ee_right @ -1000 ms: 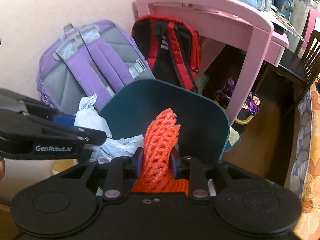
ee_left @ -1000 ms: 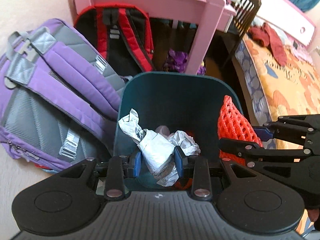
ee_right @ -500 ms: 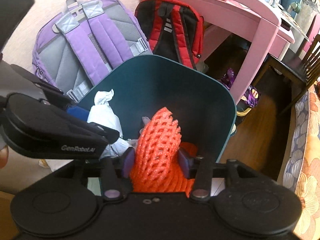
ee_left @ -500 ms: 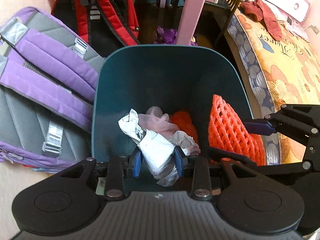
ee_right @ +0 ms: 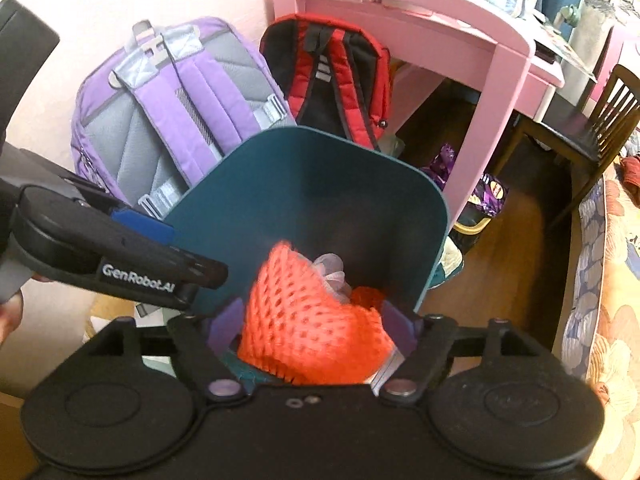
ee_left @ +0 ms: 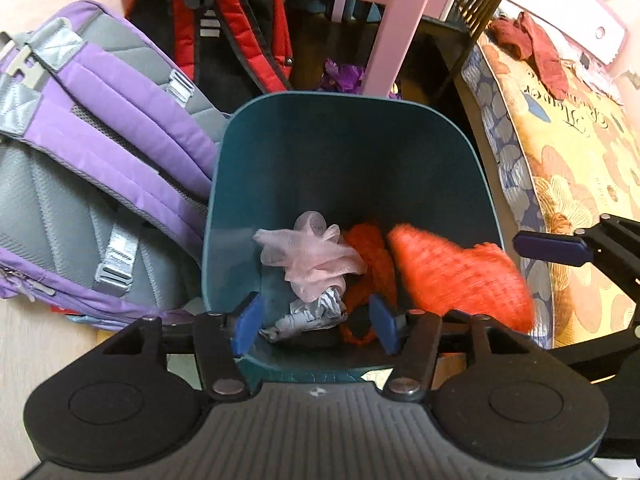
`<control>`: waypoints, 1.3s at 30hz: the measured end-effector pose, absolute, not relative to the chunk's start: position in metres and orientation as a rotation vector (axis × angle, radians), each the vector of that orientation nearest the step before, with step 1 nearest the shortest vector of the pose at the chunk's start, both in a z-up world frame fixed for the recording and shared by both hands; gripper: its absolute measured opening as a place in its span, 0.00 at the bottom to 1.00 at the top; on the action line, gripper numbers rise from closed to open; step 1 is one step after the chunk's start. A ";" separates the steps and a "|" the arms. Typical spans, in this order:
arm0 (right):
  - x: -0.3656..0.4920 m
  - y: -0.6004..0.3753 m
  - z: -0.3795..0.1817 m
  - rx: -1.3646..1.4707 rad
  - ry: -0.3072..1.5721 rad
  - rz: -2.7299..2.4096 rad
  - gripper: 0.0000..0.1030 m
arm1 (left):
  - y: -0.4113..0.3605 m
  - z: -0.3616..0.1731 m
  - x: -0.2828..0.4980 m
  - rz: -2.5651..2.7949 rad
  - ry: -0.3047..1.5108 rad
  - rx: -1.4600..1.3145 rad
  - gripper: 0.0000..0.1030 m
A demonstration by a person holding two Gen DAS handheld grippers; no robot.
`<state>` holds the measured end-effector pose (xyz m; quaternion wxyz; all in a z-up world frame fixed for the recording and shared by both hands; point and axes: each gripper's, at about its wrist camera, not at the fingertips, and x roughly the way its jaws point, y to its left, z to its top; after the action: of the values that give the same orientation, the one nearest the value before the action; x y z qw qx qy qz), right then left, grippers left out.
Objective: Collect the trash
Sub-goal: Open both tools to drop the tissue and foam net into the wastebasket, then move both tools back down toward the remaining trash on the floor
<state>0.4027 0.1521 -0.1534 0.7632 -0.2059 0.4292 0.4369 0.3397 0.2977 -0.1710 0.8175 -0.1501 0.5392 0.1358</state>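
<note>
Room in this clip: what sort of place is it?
Probably a child's bedroom at home: a pink desk, a bed with floral bedding, and two backpacks, purple and red, beside a teal bin.

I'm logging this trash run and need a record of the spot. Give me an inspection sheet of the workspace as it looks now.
Surface: wooden floor, partly bare beside the bin.
Job's things: teal bin holds pink mesh, crumpled paper and orange scraps; orange foam net blurred, just above the bin's near rim.
Clutter: purple backpack and red backpack lean beside the bin.
Grippers: left claw opening, paper lying loose between its fingers; right claw opening, net between its fingers, pads off it.
Cables: nothing seen.
Surroundings: pink desk, dark chair, patterned bedspread.
</note>
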 end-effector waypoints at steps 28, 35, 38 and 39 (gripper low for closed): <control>0.377 0.008 -0.044 -0.160 0.820 0.863 0.94 | 0.232 -0.065 0.264 0.230 0.855 -0.317 0.78; 0.392 -0.050 -0.056 -0.127 0.827 0.805 0.96 | 0.195 -0.065 0.274 0.208 0.835 -0.345 0.80; 0.402 -0.079 -0.068 -0.125 0.841 0.793 0.97 | 0.175 -0.071 0.284 0.209 0.844 -0.353 0.80; 0.406 -0.086 -0.072 -0.121 0.848 0.790 0.97 | 0.168 -0.074 0.289 0.211 0.850 -0.355 0.80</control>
<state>0.4062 -0.0863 -0.0719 0.8351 -0.0573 0.4004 0.3730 0.2885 0.1678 -0.0735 0.8905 -0.1710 0.4092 0.1018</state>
